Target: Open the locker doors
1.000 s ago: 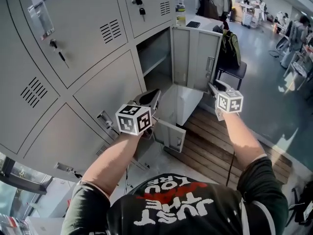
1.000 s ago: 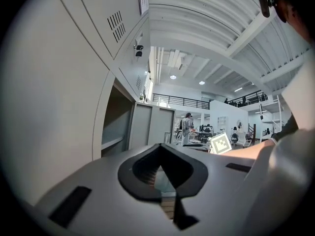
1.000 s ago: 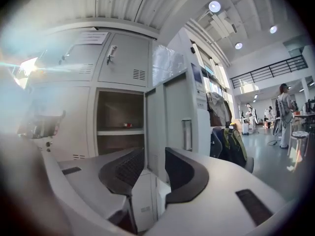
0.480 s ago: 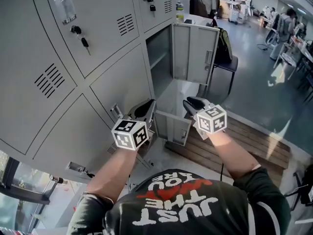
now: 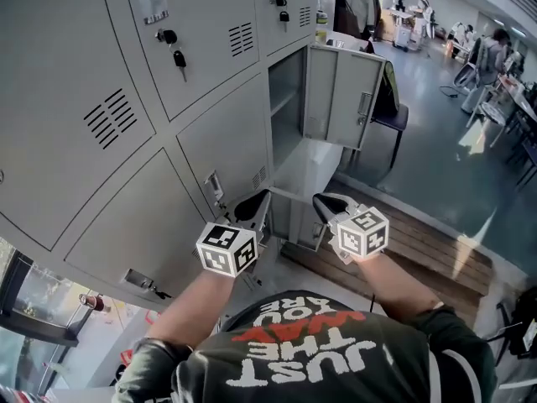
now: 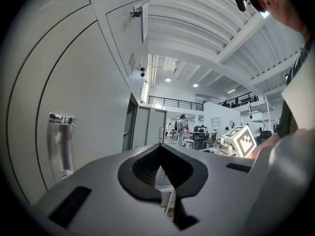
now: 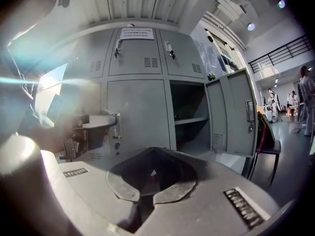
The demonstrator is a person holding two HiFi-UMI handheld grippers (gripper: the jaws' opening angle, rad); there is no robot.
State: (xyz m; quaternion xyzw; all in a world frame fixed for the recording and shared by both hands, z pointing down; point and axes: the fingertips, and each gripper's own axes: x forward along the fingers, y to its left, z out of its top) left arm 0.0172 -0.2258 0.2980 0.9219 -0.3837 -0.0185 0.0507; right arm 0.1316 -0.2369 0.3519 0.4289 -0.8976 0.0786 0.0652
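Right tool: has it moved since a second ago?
Yes. The right tool left the open upper door's handle edge, swinging left toward the left tool; its jaws just closed, empty.

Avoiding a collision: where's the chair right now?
Head view, upper right: the chair stands just right of the open locker door, beyond the wooden platform.

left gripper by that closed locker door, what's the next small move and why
Probably part the jaws of the left gripper: they look shut, and the chrome handle of the closed door sits beside it, ungripped. The neighbouring door already stands open.
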